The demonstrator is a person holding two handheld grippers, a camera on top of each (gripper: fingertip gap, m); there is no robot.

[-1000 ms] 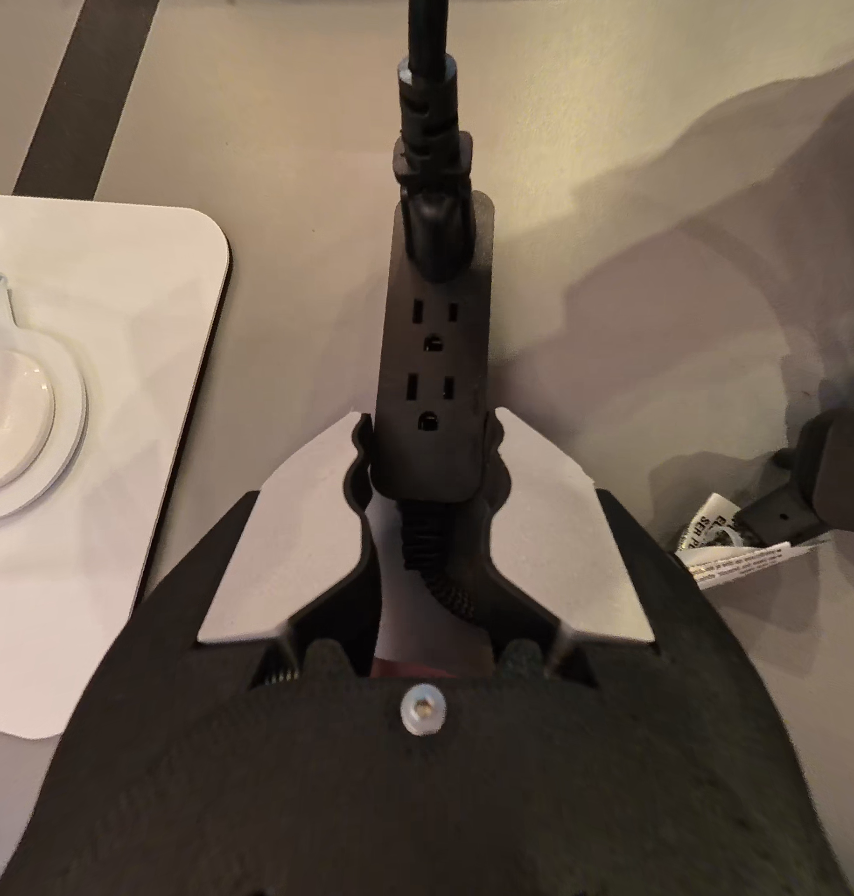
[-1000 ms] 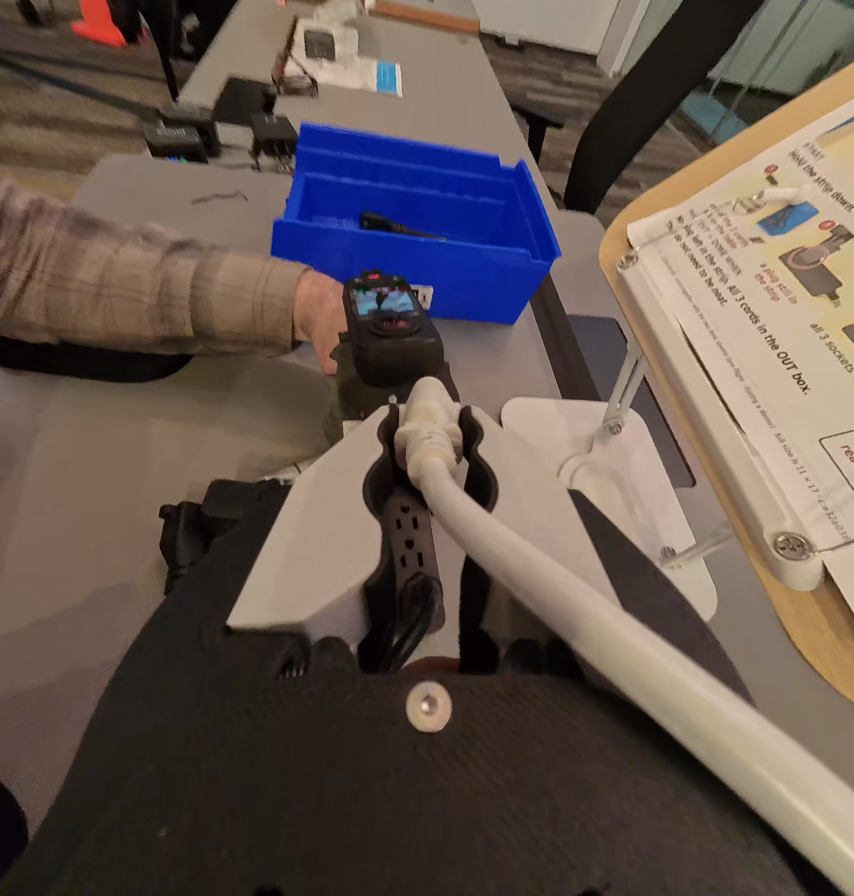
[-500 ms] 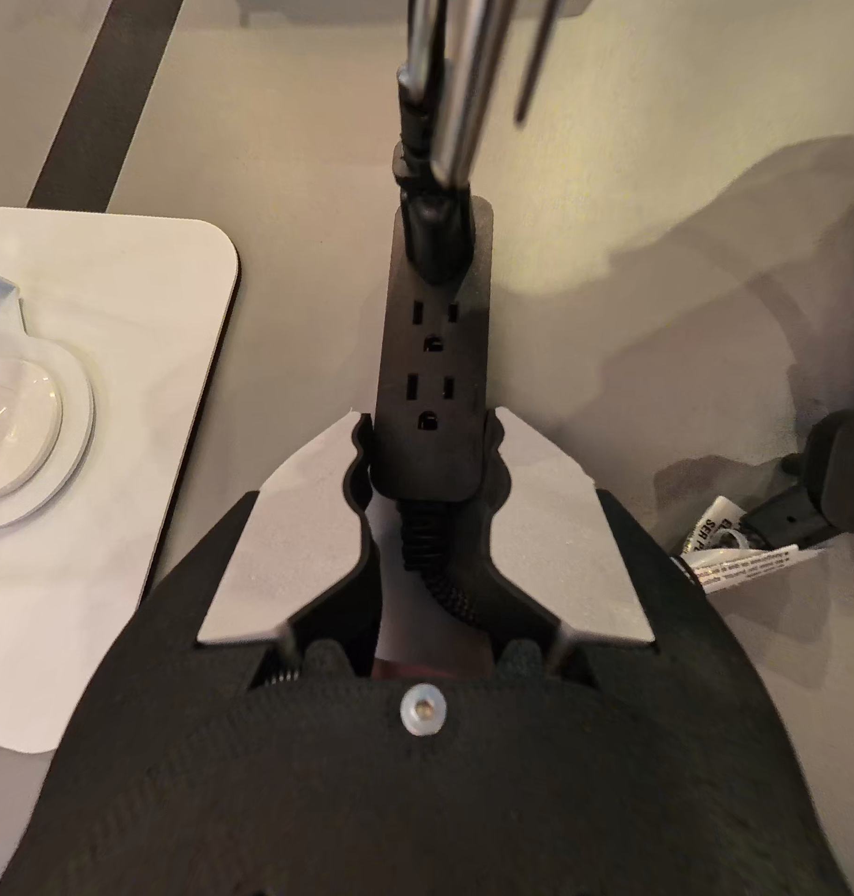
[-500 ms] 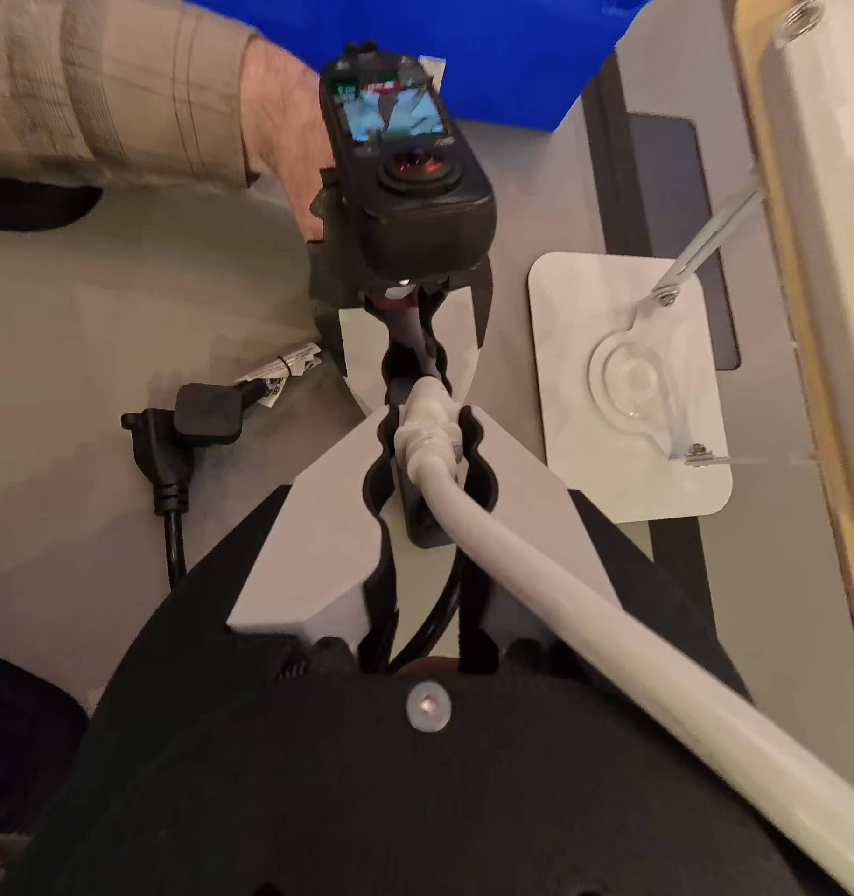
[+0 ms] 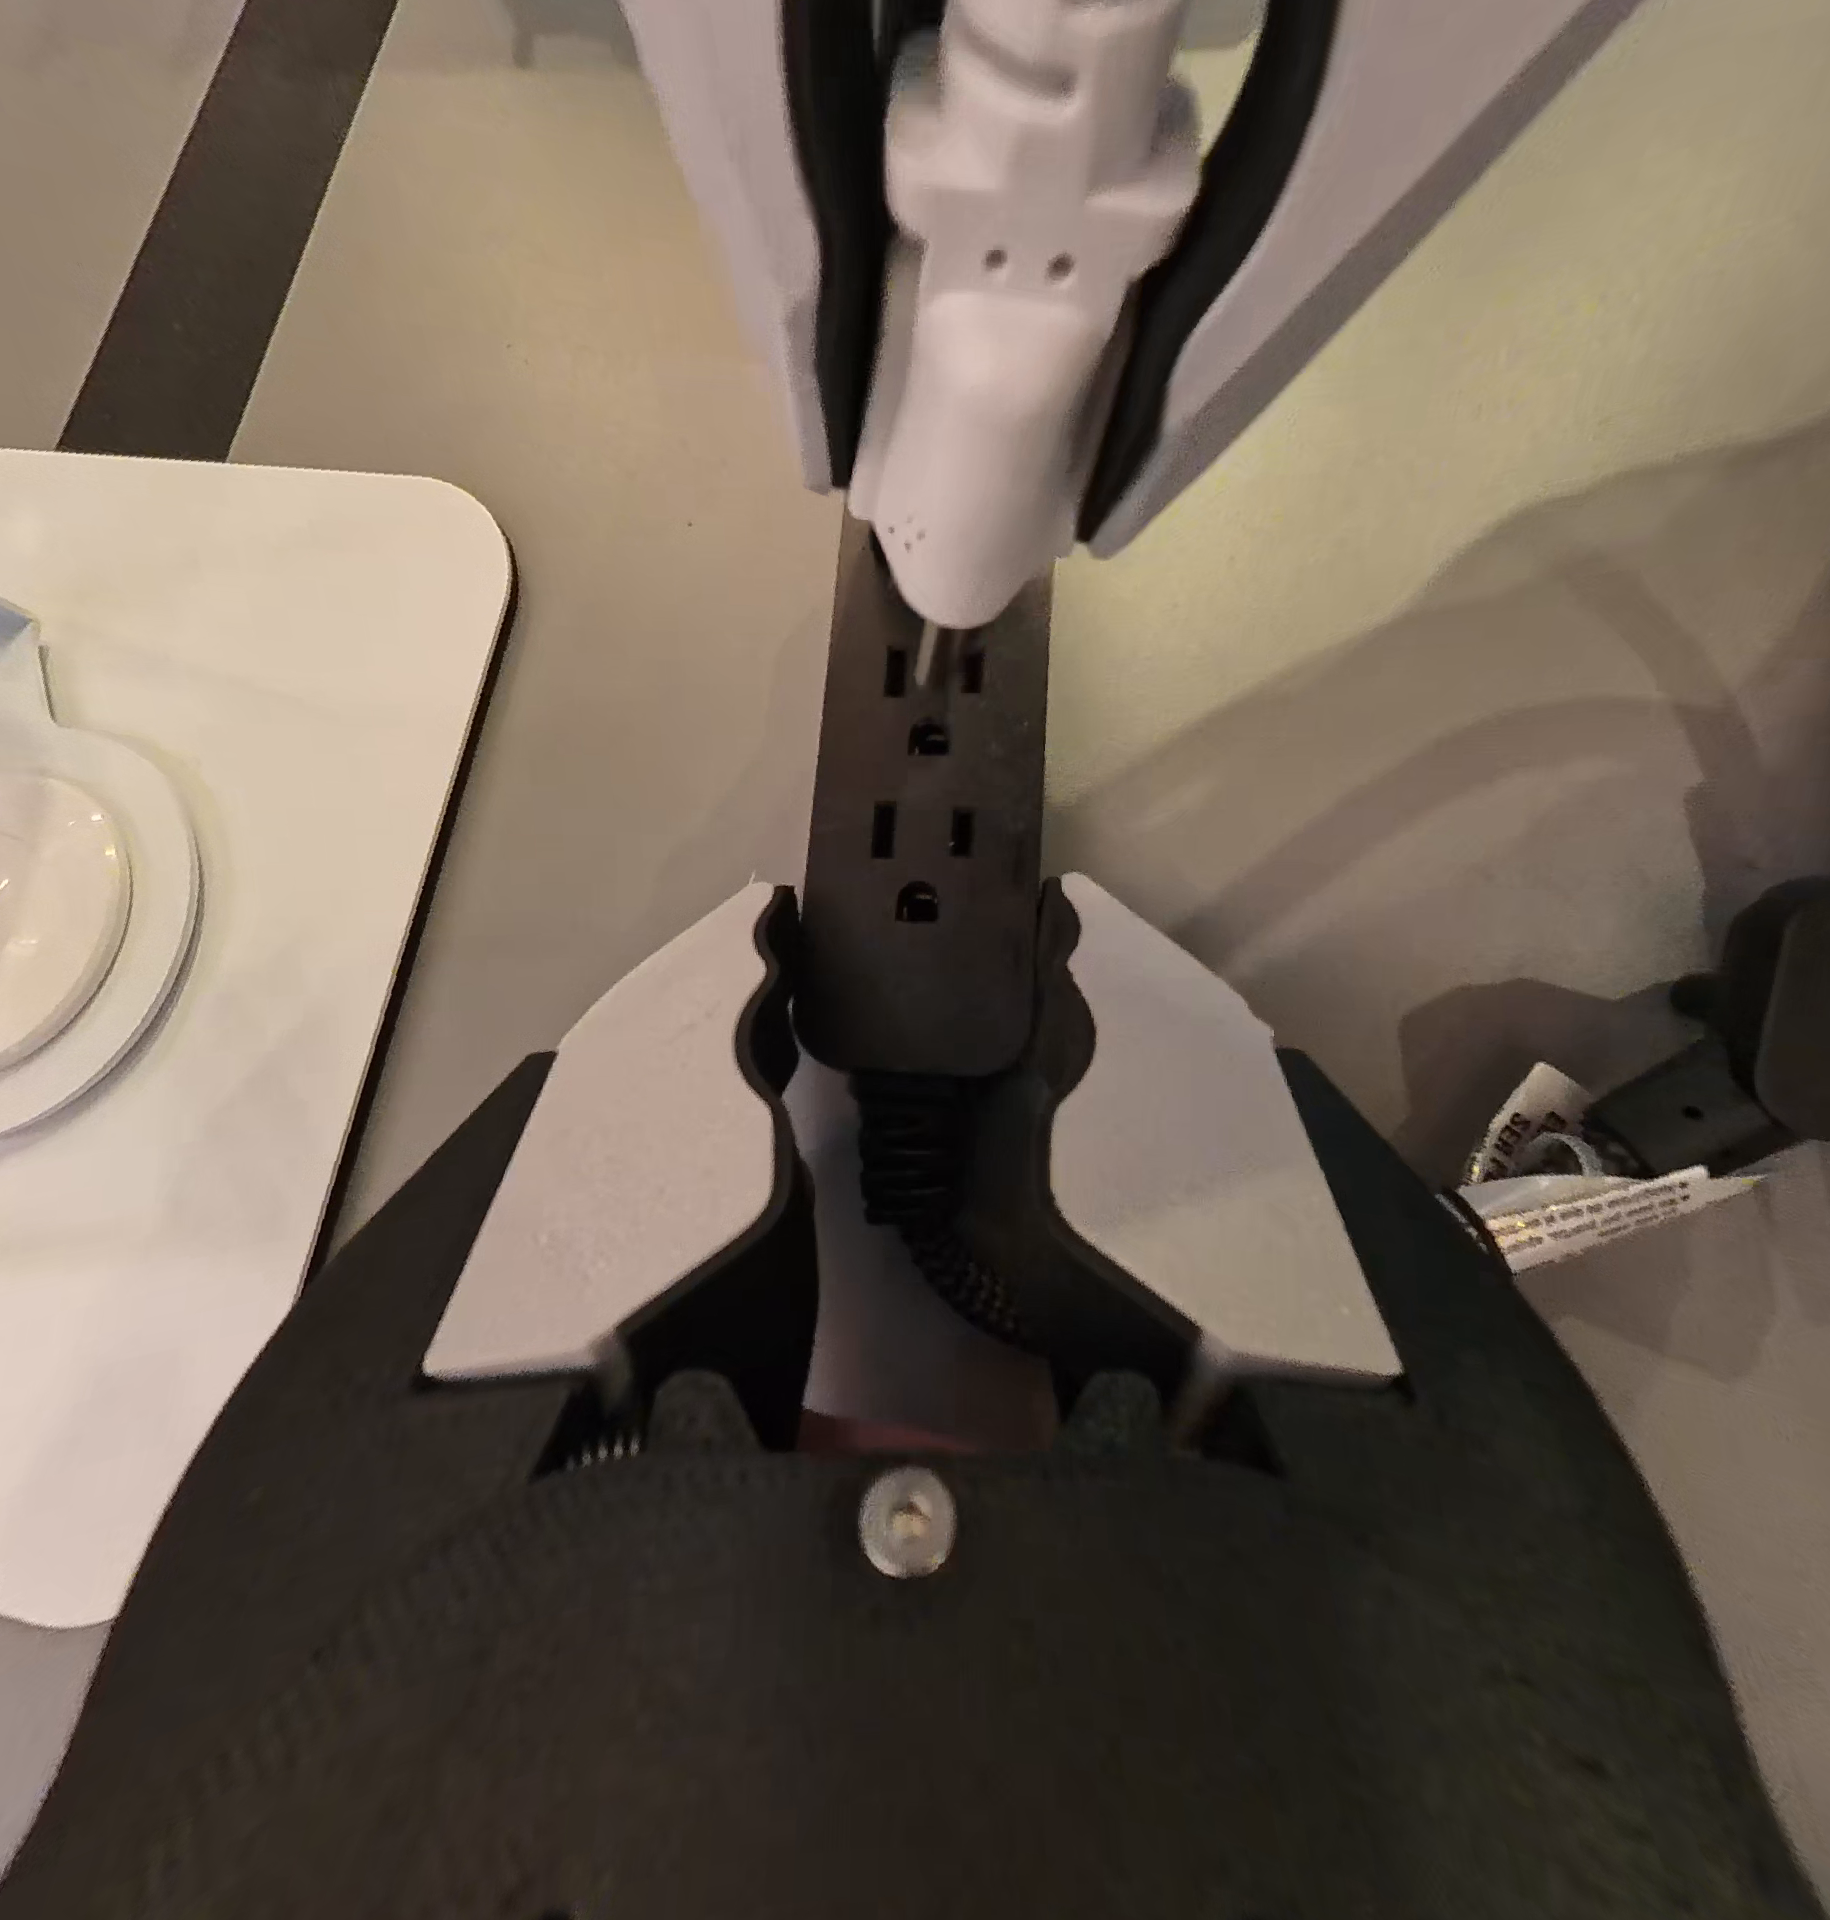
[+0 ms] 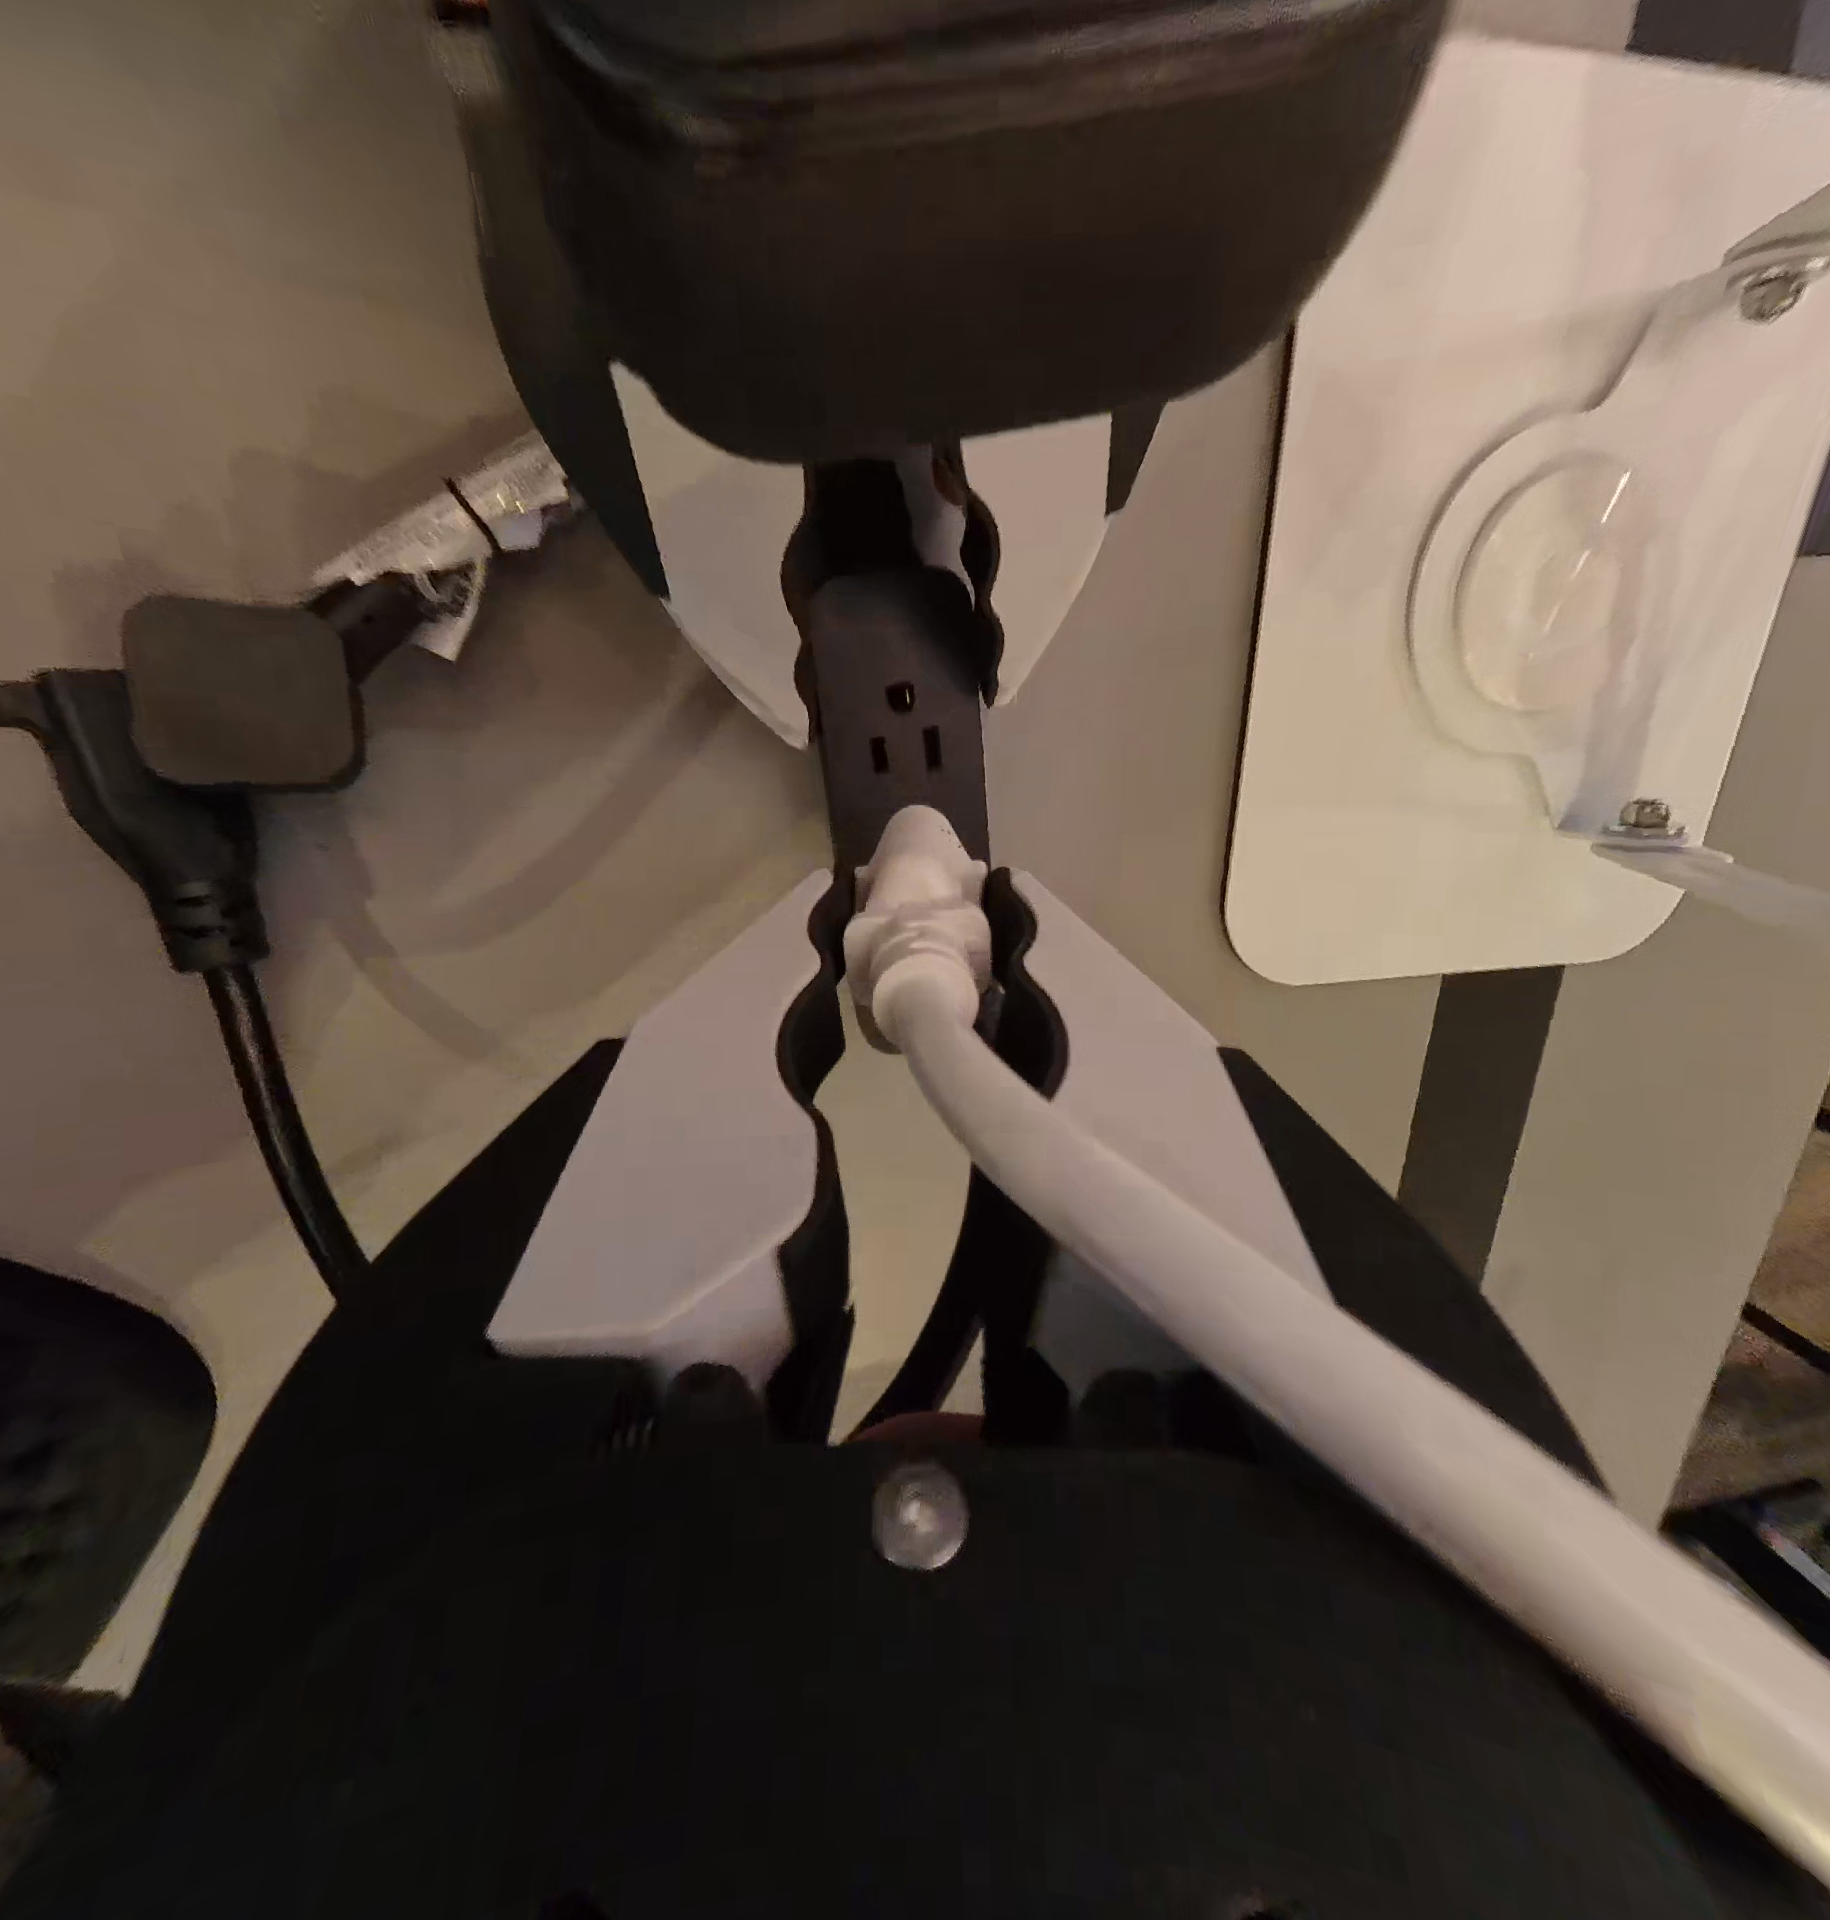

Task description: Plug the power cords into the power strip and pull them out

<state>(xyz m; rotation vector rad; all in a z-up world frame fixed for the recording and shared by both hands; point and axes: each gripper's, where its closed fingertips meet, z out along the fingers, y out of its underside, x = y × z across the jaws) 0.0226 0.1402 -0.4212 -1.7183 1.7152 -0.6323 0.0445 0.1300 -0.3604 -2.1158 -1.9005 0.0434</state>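
My left gripper [image 5: 916, 920] is shut on the near end of a black power strip [image 5: 926, 790] lying on the grey table. Its two nearer sockets show empty. My right gripper [image 6: 916, 904] is shut on a white plug [image 6: 916, 883] with a thick white cord [image 6: 1306, 1299]. The white plug [image 5: 994, 364] hangs tilted over the strip, with a metal prong [image 5: 932, 655] just above the middle socket. The strip's far socket is hidden behind the plug. In the right wrist view the strip [image 6: 895, 748] runs between both grippers, and the left gripper [image 6: 890, 592] holds its far end.
A loose black plug [image 6: 236, 717] with a paper tag and black cord lies on the table; it also shows in the left wrist view [image 5: 1804, 1029]. A white stand base [image 6: 1513, 520] with a clear suction cup sits beside the strip, also visible in the left wrist view [image 5: 267, 727]. The tips of one gripper are about 7 cm away from the tips of the other.
My right gripper has swung down with the white plug, from above the table to right over the strip's middle socket. My left gripper and the strip have stayed still.
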